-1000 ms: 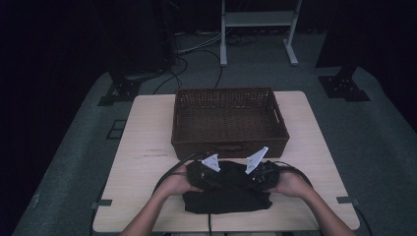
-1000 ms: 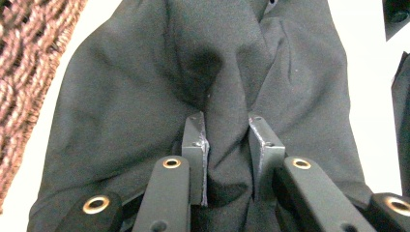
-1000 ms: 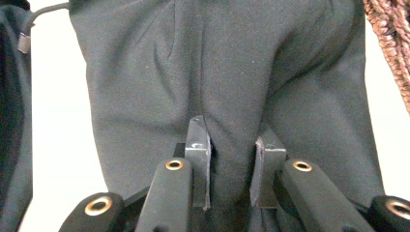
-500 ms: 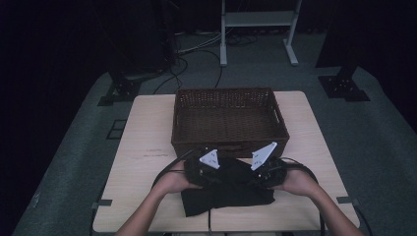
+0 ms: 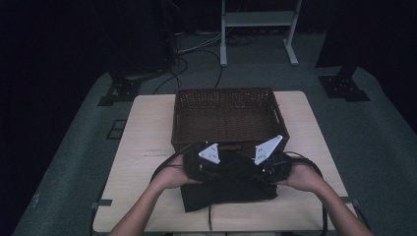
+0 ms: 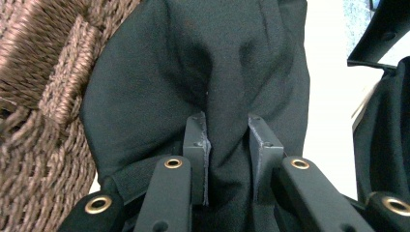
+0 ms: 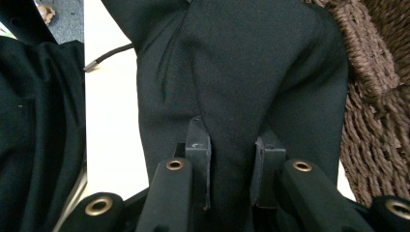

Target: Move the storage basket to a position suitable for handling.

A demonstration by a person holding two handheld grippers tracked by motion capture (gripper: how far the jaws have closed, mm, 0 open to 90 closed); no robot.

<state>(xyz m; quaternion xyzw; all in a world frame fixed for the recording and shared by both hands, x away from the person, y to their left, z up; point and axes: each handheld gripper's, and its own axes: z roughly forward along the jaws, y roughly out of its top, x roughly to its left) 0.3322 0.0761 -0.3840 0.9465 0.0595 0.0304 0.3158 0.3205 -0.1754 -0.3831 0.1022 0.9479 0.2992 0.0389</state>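
A black cloth (image 5: 228, 182) hangs over the near part of the table, held up along its far edge by both grippers. My left gripper (image 5: 204, 164) is shut on a fold of the cloth (image 6: 227, 96), which bulges out above its jaws. My right gripper (image 5: 268, 162) is likewise shut on a bunch of the cloth (image 7: 241, 87). Both grippers hover just in front of the brown wicker basket (image 5: 223, 118), whose weave (image 6: 38, 96) shows left of the left gripper's jaws and whose weave (image 7: 374, 121) shows right of the right gripper's jaws. The basket looks empty.
The light wooden table (image 5: 142, 157) has bare room left and right of the basket. Cables (image 5: 162, 167) loop from the grippers across the table. A white metal stand (image 5: 258, 19) and dark equipment legs stand on the floor beyond.
Both hands have risen together, lifting the far edge of the cloth off the table toward the basket's near rim. Both grips have stayed the same.
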